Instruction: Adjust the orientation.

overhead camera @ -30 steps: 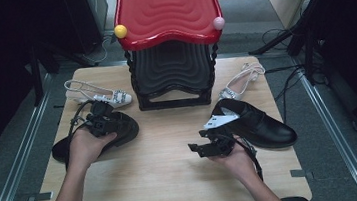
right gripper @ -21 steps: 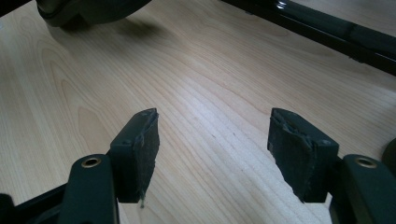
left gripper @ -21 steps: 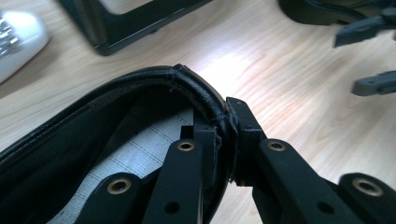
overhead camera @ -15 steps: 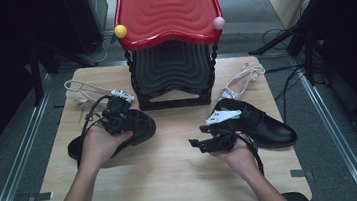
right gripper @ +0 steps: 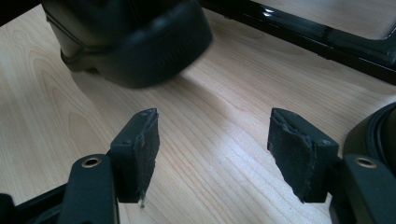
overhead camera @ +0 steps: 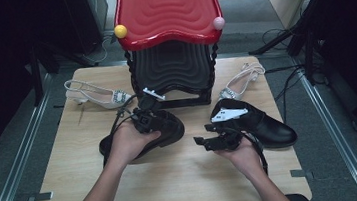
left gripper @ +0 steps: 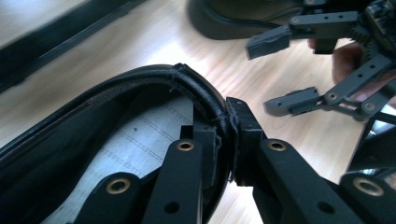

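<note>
Between the left tongs' (left gripper: 229,140) jaws we find the collar of a black shoe (overhead camera: 161,127), pinched and held.

We record one pad inside the shoe's opening and the other outside, both pressing on the padded rim; the shoe extends ahead of these tongs, just short of the black and red rack (overhead camera: 172,56) on the wooden table (overhead camera: 175,181). We note the right tongs (right gripper: 212,149) with jaws spread wide and nothing between the pads, bare tabletop under them. A second black shoe (overhead camera: 261,122) lies just beside the right tongs, on their outer side, and the held shoe's toe sits ahead of them across a gap. Two pale slingback heels (overhead camera: 95,93) (overhead camera: 242,82) lie well beyond both tongs, either side of the rack.
</note>
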Available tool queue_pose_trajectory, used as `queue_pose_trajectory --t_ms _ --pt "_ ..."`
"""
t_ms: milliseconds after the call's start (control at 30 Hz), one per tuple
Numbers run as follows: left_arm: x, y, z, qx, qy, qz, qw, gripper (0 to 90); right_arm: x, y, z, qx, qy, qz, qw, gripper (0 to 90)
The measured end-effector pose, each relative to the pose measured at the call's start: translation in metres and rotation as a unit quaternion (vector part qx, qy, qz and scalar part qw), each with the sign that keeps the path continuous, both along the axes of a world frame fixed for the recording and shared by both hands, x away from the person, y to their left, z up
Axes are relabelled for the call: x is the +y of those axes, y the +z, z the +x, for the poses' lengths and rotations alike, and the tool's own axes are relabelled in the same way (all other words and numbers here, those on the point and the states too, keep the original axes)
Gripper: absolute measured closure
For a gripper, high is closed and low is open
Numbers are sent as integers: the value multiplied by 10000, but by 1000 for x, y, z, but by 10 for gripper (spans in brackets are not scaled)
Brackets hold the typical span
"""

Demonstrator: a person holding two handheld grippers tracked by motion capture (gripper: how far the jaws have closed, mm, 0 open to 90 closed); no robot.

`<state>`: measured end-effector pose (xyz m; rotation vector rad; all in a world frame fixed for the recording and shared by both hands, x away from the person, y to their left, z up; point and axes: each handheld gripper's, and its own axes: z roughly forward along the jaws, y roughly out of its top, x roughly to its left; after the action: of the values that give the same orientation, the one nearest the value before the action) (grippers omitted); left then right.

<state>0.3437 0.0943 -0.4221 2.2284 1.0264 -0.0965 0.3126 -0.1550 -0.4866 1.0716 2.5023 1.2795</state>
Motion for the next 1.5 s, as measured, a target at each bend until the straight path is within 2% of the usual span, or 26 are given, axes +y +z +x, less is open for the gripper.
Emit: queue_pose_trajectory --t_ms 100,300,467,567,700,733,867,967,1000,1100,1233,1500 --pt "-13 -6 1 -31 -69 135 9999 838 -1 0 -1 -23 -7 -1 10000 352" --pt "-29 -20 4 39 -131 96 9999 839 -4 -2 -4 -3 -51 34 10000 353" --pt "-36 -29 6 131 -113 115 9998 833 -6 -3 -6 -5 -65 37 10000 354" --pt "-37 -33 8 99 -215 208 9995 824 -7 -4 -7 -8 -76 27 10000 354" --pt "-40 -37 10 160 -264 230 9993 812 -8 -4 -7 -14 -92 18 10000 356" --pt "-41 -38 11 111 -303 271 9991 807 -8 -4 -7 1 -96 21 10000 357" --pt "-43 -39 9 129 -283 265 9992 793 -9 -4 -6 -5 -106 27 9999 358" --pt "-39 -35 10 45 -331 307 9990 769 -10 -4 -6 -8 -109 34 9999 359" --pt "-38 -34 9 96 -263 258 9993 762 -10 -4 -6 -15 -106 33 9999 359" --pt "-35 -31 7 8 -267 306 9992 731 -10 -4 -6 -20 -103 35 9999 360" --pt "-28 -23 3 -23 -226 225 9995 643 -10 -3 -7 -46 -104 53 9999 363" --pt "4 -4 -9 -221 -140 66 9996 496 -8 0 -7 -119 -9 98 9999 424"
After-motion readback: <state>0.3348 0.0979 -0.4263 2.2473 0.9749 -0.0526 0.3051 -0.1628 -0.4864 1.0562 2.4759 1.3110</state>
